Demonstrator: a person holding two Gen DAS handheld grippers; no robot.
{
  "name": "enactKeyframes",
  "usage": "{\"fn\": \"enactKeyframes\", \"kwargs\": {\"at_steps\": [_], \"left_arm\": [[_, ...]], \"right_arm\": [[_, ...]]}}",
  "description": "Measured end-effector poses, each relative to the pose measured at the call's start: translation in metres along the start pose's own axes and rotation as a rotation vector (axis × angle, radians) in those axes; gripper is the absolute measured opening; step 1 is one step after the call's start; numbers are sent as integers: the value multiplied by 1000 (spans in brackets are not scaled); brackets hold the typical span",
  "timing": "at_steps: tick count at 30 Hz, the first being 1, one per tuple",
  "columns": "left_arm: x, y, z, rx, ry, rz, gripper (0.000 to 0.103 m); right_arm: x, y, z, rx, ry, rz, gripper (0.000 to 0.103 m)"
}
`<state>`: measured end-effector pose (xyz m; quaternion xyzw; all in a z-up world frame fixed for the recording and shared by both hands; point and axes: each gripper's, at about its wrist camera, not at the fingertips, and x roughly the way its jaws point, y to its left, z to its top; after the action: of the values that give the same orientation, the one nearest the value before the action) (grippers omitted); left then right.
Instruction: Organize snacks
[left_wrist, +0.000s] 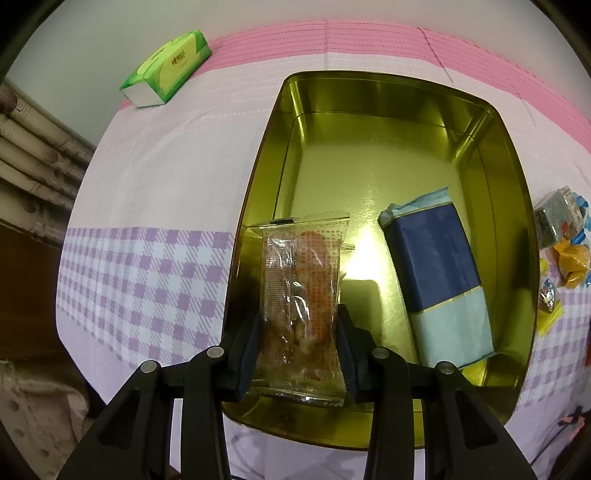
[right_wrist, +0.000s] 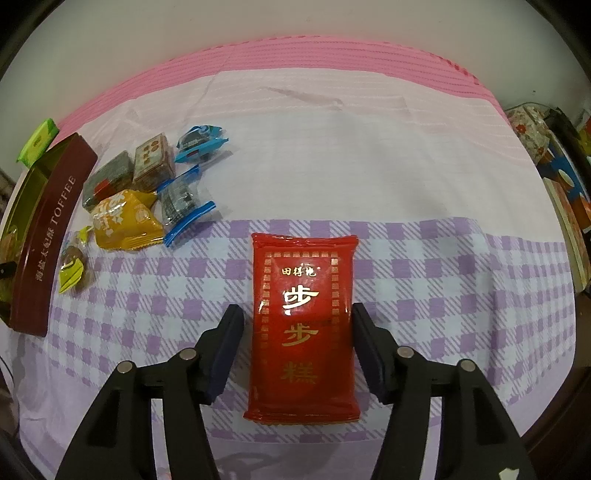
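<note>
My left gripper (left_wrist: 298, 321) is shut on a clear snack packet with orange print (left_wrist: 301, 266), which hangs upright over the near left part of an open gold tin (left_wrist: 369, 166). A dark blue and pale teal packet (left_wrist: 439, 273) lies on the tin's floor at the right. In the right wrist view a red packet with gold characters (right_wrist: 301, 350) lies flat on the checked tablecloth. My right gripper (right_wrist: 298, 314) straddles it with its jaws open; the left pad stands clear of the packet, the right pad is close beside its edge.
Loose snacks lie left of the red packet: a yellow bag (right_wrist: 125, 218), clear and blue-edged packets (right_wrist: 181, 199), and a small candy (right_wrist: 72, 262). The tin's maroon side reading TOFFEE (right_wrist: 48, 236) is beyond them. A green tissue pack (left_wrist: 166, 66) sits at the back left. Books (right_wrist: 569, 206) stand at the right edge.
</note>
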<state>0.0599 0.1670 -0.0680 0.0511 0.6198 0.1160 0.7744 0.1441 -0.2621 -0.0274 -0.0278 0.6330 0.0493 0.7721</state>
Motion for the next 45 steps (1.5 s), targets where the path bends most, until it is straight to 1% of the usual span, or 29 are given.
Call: {"fn": "enactKeyframes", "kwargs": {"at_steps": [3,6,10,14,16,20,23,28,32,35,42,45], "left_arm": [[1,-2,-1,13,-8,7,40],[-1,-4,-1,15,-10,-2,41],[-4,-1,-1,17,-24,-24,43],[-7,2,-3,14,-36,-59,48],[-9,3,-4,11,-44,-61,52],[-17,5,-4,10,-74,-90,54],[-27,6,-4,11,-105,-112,57],[-40,10,-6,8,-159,-122,60],[-46,13,-10,7,-195,-111,61],[-46,17,-13,-2,-204,-100,63],[-41,29,-20,-53,-221,-101,64],[-40,35,-22,-68,-233,-100,65]], "right_arm": [[0,1,0,0,0,1,58],[1,-1,0,2,-2,-1,58],[0,5,-1,-10,1,2,63],[0,5,0,4,4,6,63],[1,3,1,17,2,11,63],[1,2,3,31,8,16,62],[2,-2,6,47,13,19,59],[1,-8,9,50,27,6,49],[2,-10,12,47,50,3,46],[2,-7,12,44,57,-10,44],[1,6,11,62,59,-63,42],[-4,13,12,79,46,-76,42]]}}
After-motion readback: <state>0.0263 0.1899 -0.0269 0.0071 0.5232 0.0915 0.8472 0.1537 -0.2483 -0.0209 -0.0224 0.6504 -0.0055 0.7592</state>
